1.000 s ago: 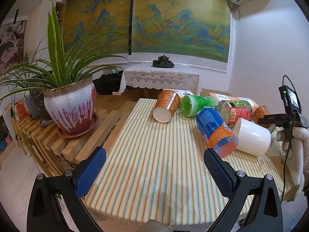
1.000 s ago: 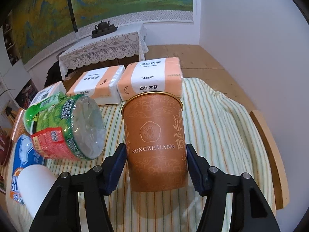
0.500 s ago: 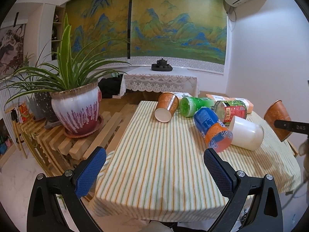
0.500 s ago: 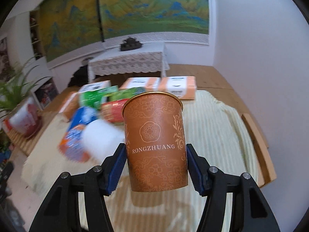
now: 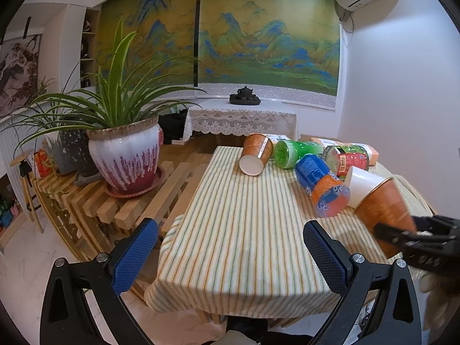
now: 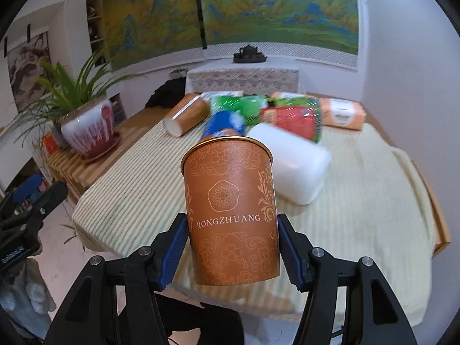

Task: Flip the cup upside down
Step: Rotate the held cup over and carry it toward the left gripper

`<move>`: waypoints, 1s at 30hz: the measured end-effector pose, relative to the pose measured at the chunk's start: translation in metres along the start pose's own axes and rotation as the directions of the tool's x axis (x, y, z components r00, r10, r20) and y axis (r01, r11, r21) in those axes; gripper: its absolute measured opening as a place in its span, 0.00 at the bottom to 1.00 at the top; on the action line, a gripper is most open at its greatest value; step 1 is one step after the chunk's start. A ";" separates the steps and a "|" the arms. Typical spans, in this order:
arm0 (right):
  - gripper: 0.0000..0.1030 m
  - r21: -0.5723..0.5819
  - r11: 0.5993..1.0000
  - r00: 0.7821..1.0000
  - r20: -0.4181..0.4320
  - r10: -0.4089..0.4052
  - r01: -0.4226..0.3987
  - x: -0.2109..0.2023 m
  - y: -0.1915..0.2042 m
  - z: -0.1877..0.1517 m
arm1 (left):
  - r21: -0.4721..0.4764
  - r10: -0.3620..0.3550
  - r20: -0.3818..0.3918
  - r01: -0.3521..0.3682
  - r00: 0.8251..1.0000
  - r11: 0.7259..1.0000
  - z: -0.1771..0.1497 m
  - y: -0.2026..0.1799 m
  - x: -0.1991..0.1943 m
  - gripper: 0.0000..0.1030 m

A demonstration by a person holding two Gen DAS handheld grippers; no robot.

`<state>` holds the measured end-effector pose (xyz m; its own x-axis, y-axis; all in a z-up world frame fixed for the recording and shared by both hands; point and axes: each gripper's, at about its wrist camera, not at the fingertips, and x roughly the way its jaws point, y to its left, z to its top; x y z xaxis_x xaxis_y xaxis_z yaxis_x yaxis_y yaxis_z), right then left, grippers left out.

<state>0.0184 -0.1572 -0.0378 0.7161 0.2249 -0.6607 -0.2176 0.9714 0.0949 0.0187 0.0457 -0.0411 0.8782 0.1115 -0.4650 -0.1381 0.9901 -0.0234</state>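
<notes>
My right gripper (image 6: 231,247) is shut on an orange paper cup (image 6: 231,212) marked RONGZHUANG, its blue pads on both sides of the cup's lower half. The cup is held in the air above the striped table (image 6: 359,201), rim pointing away from the camera. In the left wrist view the same cup (image 5: 383,210) shows tilted at the right, rim up-left, with the right gripper (image 5: 414,237) on it. My left gripper (image 5: 230,253) is open and empty above the table's near edge.
Lying on the striped cloth (image 5: 244,230) are a second orange cup (image 5: 256,155), a green bottle (image 5: 296,152), a blue-orange bottle (image 5: 322,187), a red-green can (image 5: 346,159) and a white cup (image 5: 362,185). Tissue packs (image 6: 342,115) lie at the back. A potted plant (image 5: 126,155) stands left on wooden slats.
My right gripper has lifted the orange cup off the table and carried it back and toward the table's front right. The left gripper has drawn back a little.
</notes>
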 end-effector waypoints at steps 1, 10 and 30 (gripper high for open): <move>0.55 0.001 1.000 1.000 -0.005 0.003 -0.003 0.005 0.002 -0.001 | -0.002 0.002 0.000 -0.002 1.000 1.000 -0.001 0.002 0.000 0.99; 0.56 0.001 1.000 1.000 -0.020 -0.004 0.004 0.033 0.018 -0.009 | -0.021 0.012 0.003 -0.011 1.000 1.000 -0.005 0.011 -0.003 0.99; 0.73 0.064 0.997 0.997 0.073 0.033 -0.037 -0.021 -0.006 -0.023 | -0.041 -0.048 0.010 0.048 0.999 0.998 -0.013 -0.015 -0.005 0.99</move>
<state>-0.0109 -0.1694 -0.0414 0.7549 0.2614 -0.6014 -0.2014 0.9652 0.1668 0.0107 0.0290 -0.0503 0.8882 0.0650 -0.4549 -0.1143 0.9901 -0.0817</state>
